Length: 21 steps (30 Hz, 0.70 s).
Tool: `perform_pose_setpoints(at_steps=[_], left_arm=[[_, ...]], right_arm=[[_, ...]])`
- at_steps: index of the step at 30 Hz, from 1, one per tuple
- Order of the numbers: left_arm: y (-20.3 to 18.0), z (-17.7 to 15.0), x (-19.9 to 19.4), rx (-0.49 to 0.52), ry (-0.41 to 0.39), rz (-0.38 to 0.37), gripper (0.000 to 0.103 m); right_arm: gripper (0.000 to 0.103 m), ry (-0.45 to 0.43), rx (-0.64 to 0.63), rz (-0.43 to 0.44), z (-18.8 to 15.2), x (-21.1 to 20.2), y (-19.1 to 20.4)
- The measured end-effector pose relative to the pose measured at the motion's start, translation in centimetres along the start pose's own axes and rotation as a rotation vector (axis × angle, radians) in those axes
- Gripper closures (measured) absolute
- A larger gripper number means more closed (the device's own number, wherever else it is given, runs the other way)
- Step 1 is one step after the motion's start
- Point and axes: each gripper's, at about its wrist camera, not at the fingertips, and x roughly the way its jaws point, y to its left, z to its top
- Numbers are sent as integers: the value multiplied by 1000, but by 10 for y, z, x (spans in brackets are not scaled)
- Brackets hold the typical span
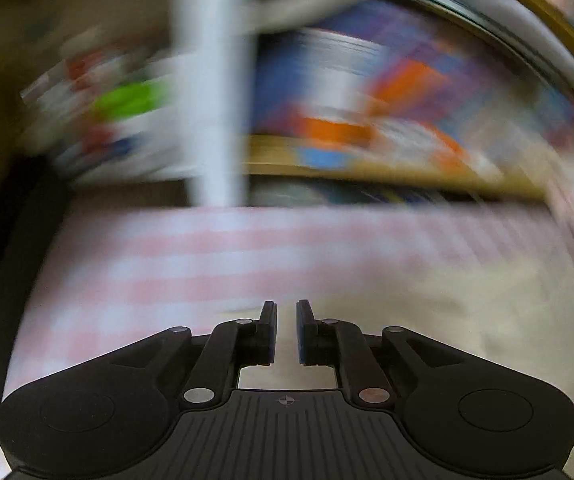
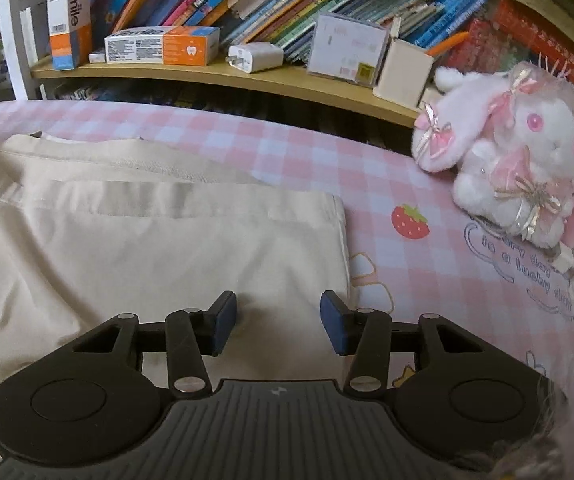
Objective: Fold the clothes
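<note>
Your right gripper (image 2: 278, 322) hovers, jaws wide, over the cream garment (image 2: 147, 248); plush rabbit (image 2: 527, 152) at two o'clock. Your left gripper (image 1: 286, 332) shows jaws narrow, gripping nothing.

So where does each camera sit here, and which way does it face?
Left wrist: behind the left tool, jaws nearly closed with a narrow gap; blurred view across the pink checked cloth toward the bookshelf.
Right wrist: behind the right tool, jaws open over the cream garment; plush rabbit at right.
Shared: garment, checked cloth, bookshelf.
</note>
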Motion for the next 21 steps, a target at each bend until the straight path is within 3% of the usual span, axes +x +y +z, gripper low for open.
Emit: perform_pose_setpoints(at_steps=[2,4,7,9,16,18,19,20,21], left_arm=[[-38,-3,2,188,9,-61,90],[-67,-4,8,280,7,-121,87],[-98,-1,18,343,5,-172,77],[-102,1,22,375,15,-175,77],[-116,6,36,487,51,-182,76],[-120,8,40,519,61,-183,72],[-119,8,38,521,49,-181,70],[-118,10,33,519,30,-182,69],[-116,12,31,514,15,-186,66]], right_arm=[[59,-30,-46,28,9,-2,4],[59,-67,-147,73,20,-4,17],[59,-111,-345,156,36,-4,45],[61,-123,-449,210,47,-1,62],[68,-38,-596,326,74,32,92],[77,-2,-587,363,78,39,90],[93,8,-588,376,79,39,88],[101,16,-589,387,80,38,86],[101,4,-592,385,80,35,82]])
